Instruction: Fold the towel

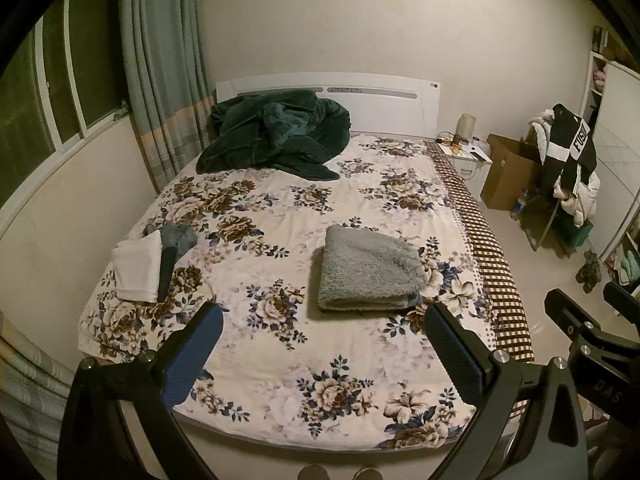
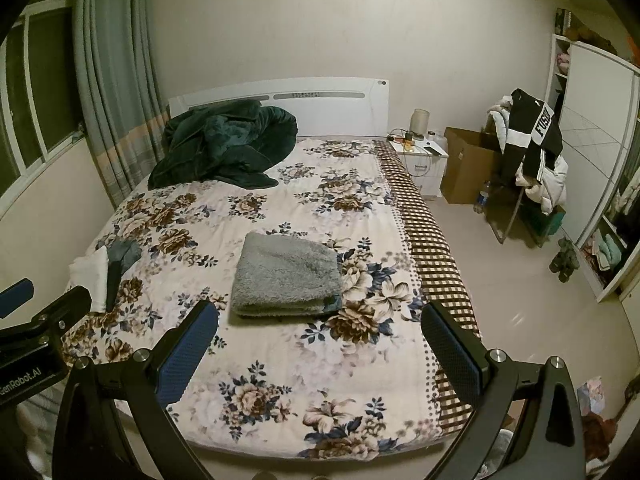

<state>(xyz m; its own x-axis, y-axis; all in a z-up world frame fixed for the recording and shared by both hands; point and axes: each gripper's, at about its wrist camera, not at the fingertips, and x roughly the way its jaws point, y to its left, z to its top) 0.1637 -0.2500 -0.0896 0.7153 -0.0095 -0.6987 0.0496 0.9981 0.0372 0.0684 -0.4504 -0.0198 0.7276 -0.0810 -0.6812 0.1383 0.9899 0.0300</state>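
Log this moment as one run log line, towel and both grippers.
grey towel: folded, lying on floral bed | left gripper: open, empty, off towel | right gripper: open, empty, off towel

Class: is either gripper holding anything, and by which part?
Nothing is held. The left gripper and right gripper are open above the bed; the folded towel lies untouched.

Fluffy grey cloth towel (image 1: 370, 268) on a smooth floral cloth bedspread (image 1: 280, 360).

Dim yellowish indoor light, soft shadows, strong fisheye bending, dark corners
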